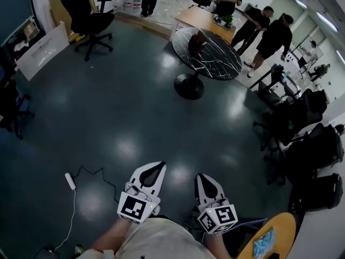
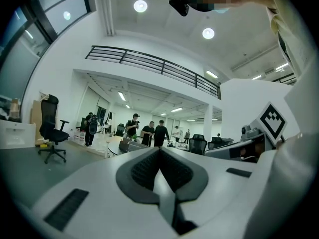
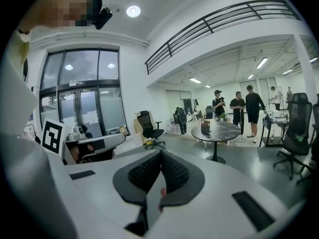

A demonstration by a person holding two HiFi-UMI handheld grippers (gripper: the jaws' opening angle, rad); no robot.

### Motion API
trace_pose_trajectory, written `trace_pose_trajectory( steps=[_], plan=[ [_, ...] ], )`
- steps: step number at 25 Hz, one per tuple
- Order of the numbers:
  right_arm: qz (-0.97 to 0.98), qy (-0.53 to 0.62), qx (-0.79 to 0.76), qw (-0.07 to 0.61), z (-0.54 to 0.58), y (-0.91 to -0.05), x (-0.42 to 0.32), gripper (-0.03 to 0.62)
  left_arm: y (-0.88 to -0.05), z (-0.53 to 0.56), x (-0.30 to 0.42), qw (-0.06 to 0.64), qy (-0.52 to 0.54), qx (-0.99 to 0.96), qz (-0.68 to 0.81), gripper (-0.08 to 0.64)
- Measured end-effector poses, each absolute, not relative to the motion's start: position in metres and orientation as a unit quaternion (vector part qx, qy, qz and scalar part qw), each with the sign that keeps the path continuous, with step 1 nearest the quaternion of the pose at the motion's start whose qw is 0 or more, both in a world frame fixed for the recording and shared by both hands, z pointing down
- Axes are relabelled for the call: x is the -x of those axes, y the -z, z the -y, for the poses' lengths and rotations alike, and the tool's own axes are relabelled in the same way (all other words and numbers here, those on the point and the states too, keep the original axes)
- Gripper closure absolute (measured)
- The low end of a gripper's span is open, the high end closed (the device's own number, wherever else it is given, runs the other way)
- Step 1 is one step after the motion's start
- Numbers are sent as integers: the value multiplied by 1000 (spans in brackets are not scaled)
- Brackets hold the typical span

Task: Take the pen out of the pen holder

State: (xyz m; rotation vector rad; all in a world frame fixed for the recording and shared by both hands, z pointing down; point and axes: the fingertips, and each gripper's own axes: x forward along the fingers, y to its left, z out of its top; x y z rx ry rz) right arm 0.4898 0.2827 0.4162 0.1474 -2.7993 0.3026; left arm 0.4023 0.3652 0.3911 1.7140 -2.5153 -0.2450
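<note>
Jaws meet on left hand-held gripper (image 1: 153, 169) and right hand-held gripper (image 1: 203, 178) above floor (image 1: 135, 107).

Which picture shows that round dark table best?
The head view: it looks down on the round table, showing its whole veined top and pedestal. The right gripper view shows it small and side-on. The left gripper view shows only a sliver of it, far off.

Floor (image 1: 135, 107) was dark, glossy, w/ lamp glare. Rnd blk marble table (image 1: 207, 53) stood mid-room, people (image 1: 269, 34) beside it. Blk office chair (image 1: 89, 15) far left. White walls, mezzanine railing (image 3: 219, 24), tall windows (image 3: 79, 88), ceiling spots (image 2: 140, 5) lit.
</note>
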Motion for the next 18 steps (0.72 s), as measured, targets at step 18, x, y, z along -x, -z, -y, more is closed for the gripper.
trace_pose_trajectory(
  steps=[18],
  plan=[
    [976, -123, -75, 165, -287, -414, -344, 574, -386, -365, -255, 57, 97, -581, 806, 549]
  ],
)
